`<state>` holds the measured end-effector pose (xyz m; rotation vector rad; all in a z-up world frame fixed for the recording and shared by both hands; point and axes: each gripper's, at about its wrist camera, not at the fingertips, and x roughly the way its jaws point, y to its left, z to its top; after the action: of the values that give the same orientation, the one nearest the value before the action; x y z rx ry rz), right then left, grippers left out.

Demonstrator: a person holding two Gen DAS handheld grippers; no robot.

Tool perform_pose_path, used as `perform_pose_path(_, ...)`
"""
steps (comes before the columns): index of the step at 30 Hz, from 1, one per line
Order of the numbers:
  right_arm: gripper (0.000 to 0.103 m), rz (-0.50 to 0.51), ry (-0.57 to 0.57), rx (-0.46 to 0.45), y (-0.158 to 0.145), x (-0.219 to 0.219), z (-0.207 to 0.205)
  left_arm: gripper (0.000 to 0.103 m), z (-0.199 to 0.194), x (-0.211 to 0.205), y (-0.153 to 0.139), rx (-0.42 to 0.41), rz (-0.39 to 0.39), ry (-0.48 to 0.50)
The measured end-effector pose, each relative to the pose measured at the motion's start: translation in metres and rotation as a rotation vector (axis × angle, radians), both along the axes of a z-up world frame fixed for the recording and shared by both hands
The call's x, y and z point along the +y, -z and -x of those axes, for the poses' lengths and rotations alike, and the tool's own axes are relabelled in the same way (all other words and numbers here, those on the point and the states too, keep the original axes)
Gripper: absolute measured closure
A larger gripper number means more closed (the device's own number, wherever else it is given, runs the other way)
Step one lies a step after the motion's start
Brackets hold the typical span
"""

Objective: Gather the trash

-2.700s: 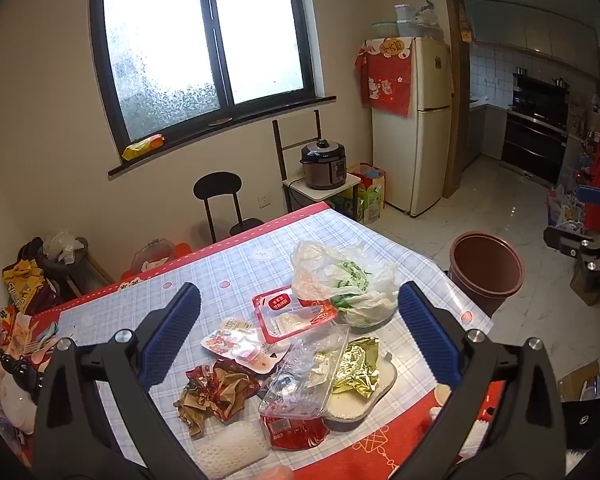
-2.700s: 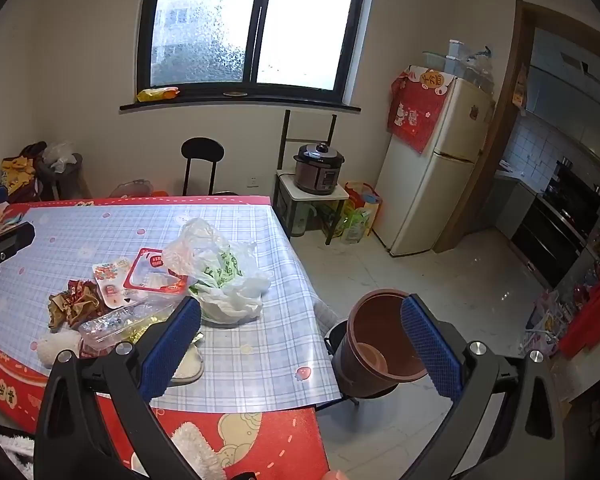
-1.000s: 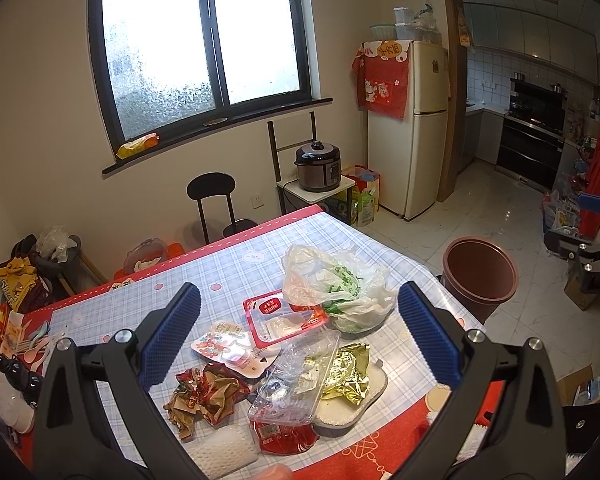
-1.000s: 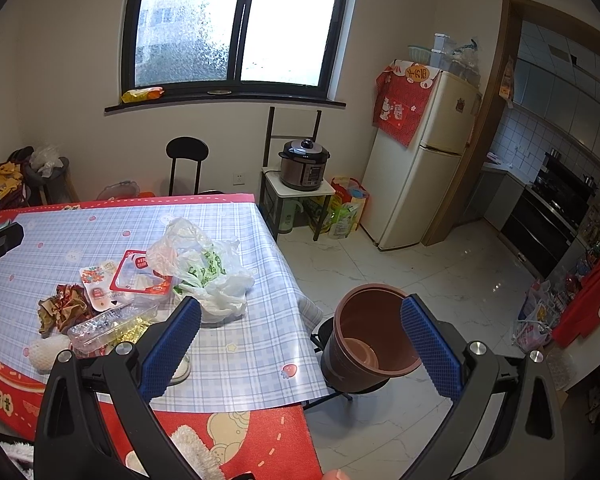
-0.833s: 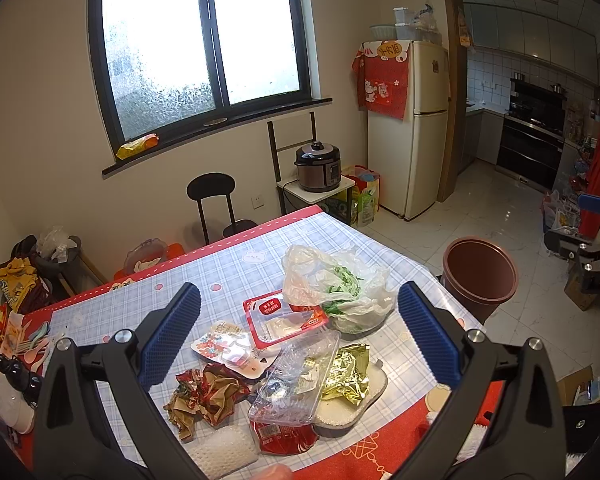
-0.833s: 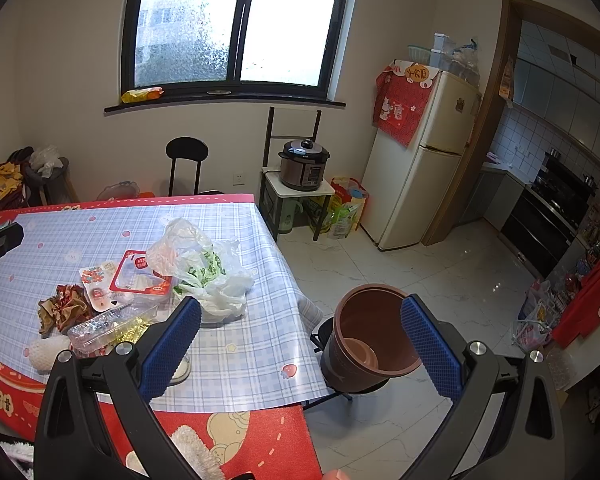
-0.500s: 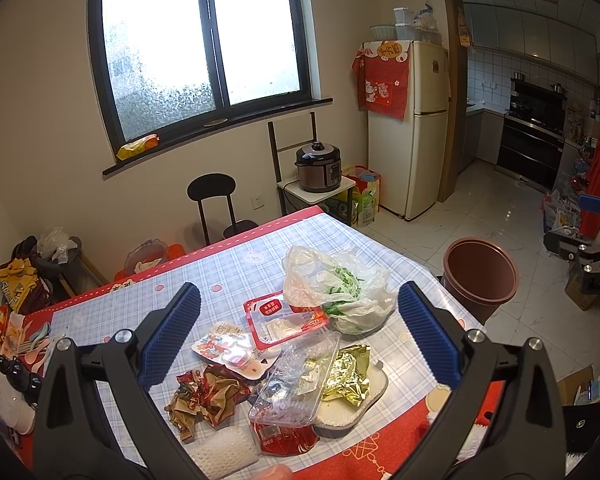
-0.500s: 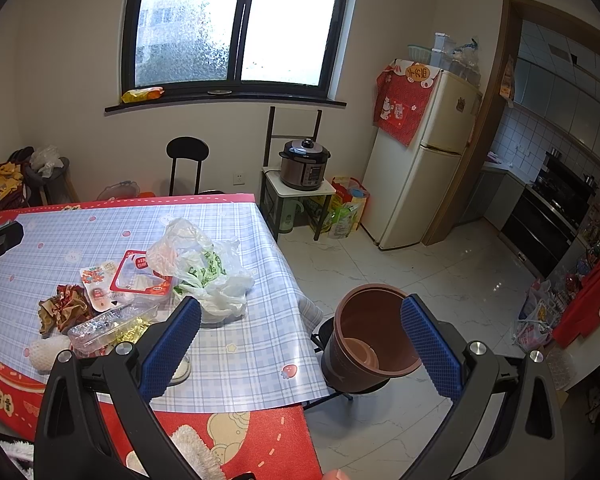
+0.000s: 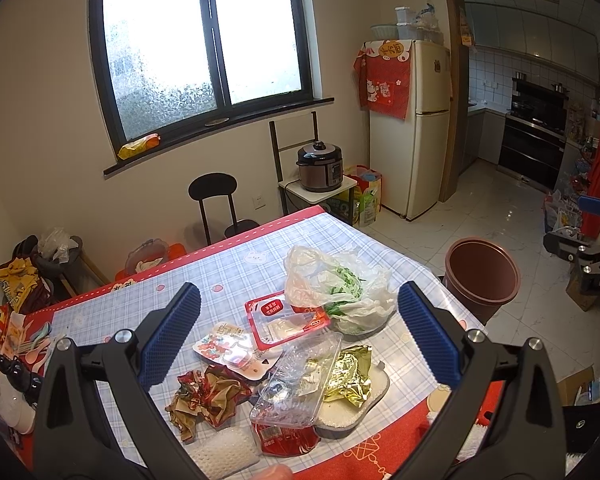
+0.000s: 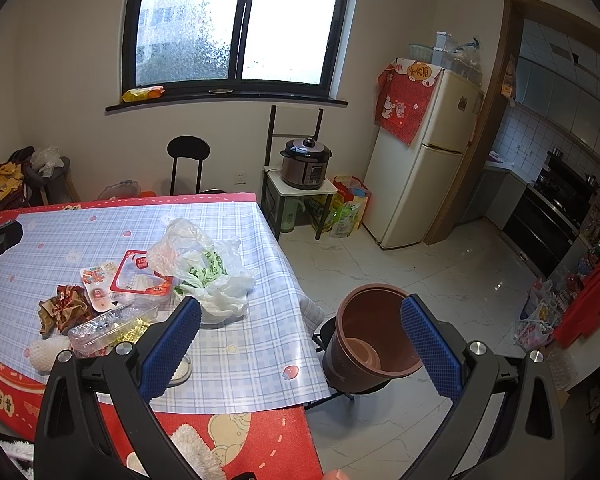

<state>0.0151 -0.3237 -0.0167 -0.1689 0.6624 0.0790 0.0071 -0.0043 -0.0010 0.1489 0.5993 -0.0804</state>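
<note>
Trash lies in a heap on the checked tablecloth (image 9: 260, 256): a white plastic bag (image 9: 336, 288) with greens, a red-rimmed tray (image 9: 286, 320), a clear plastic box (image 9: 296, 384), gold foil (image 9: 350, 372), a crumpled red-gold wrapper (image 9: 208, 396) and a white foam net (image 9: 224, 450). My left gripper (image 9: 298, 338) hovers open above the heap, holding nothing. My right gripper (image 10: 300, 344) is open and empty, above the table's right edge (image 10: 296, 364) and the brown bin (image 10: 370, 342). The bag (image 10: 204, 268) and wrapper (image 10: 64, 308) also show there.
The brown bin (image 9: 482, 276) stands on the tiled floor right of the table. A black stool (image 9: 216, 200), a rice cooker (image 9: 320, 166) on a small stand and a fridge (image 9: 412, 132) line the far wall. Bags and clutter (image 9: 24, 276) crowd the left corner.
Both views pulled back slightly since the earliest frames; over the last second nothing has visibly moved. Both grippers stay open.
</note>
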Motion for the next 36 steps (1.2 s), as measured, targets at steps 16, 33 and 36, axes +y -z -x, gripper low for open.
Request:
perform_pose_path(16,0.004,-0.108,-0.084,0.066,0.019,0.013,-0.017,0.005,-0.002,0.065,0.017,0.022,0.141,-0.092)
perform_pose_path(33,0.004,-0.174,-0.26,0.243,0.092,0.121,-0.034,0.006,0.047,0.208,0.103,0.134,0.296,-0.346)
perform_pose_path(36,0.004,-0.183,-0.279,0.288,0.105,0.145,-0.033,0.006,0.053,0.224,0.117,0.145,0.281,-0.334)
